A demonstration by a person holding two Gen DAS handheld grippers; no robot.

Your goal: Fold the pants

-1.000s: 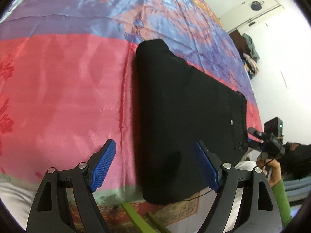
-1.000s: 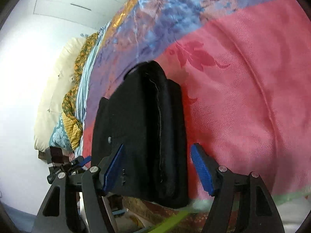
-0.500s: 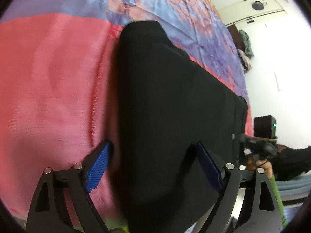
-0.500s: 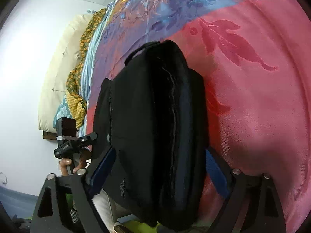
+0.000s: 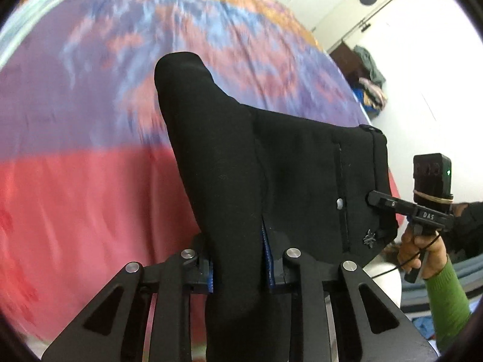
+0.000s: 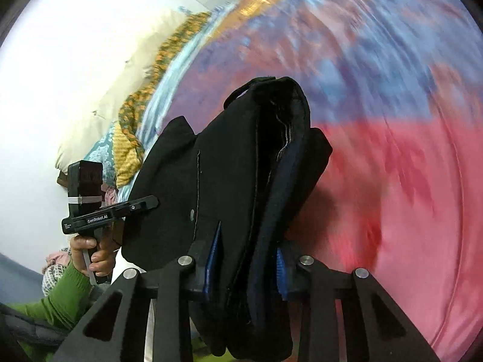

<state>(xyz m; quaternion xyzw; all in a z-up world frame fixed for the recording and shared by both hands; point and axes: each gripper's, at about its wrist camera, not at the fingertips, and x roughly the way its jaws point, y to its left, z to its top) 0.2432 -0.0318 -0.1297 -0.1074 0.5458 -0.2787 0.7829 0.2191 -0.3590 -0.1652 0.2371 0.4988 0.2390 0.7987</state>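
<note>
My left hand-held gripper and my right hand-held gripper have just squeezed in, and each pinches the near edge of the black pants. The folded pants hang up off the bed. I should lift both sides evenly so the layers stay together. I see no boxes or bins here.

the folded pants hang above the bedspread, one end between the pads of the left gripper, the other end between those of the right gripper. pillows lie at the bed's far end, behind the left gripper.
</note>
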